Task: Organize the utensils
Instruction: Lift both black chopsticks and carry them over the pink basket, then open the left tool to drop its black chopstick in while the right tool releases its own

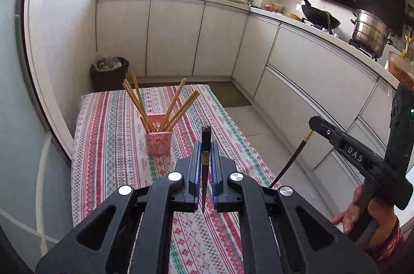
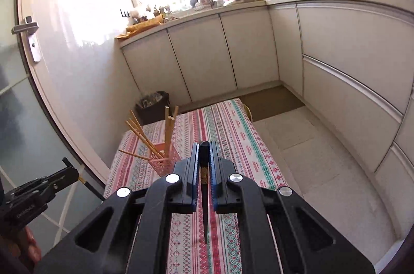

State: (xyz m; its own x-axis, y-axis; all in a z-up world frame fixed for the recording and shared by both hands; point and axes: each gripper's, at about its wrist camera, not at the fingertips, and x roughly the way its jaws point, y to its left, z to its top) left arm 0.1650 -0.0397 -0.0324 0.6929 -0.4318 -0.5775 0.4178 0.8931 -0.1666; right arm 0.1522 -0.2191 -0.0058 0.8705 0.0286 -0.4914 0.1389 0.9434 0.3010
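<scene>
Two dark chopsticks are in hand, one per gripper: the left gripper (image 1: 206, 160) is clamped on a dark chopstick (image 1: 205, 144) that runs along its closed jaws with the thin end toward the camera, and the right gripper (image 2: 204, 162) pinches a second dark chopstick (image 2: 204, 157) the same way. Both are carried above the patterned tablecloth (image 1: 116, 144), apart from the pink holder (image 1: 158, 136), which stands on the cloth with several wooden chopsticks (image 1: 178, 103) fanned out of it. Judged from this, the step is the carry to the holder; the next move calls for tipping each stick upright and lowering it into a gap between the wooden ones without knocking the light holder over. Left wrist view alone shows the right gripper from the side, with its stick hanging below it (image 1: 292, 160) and the person's hand (image 1: 362, 209) on the grip. Right wrist view alone shows a door handle (image 2: 28, 33) and the holder (image 2: 165, 165) half hidden behind the finger.
</scene>
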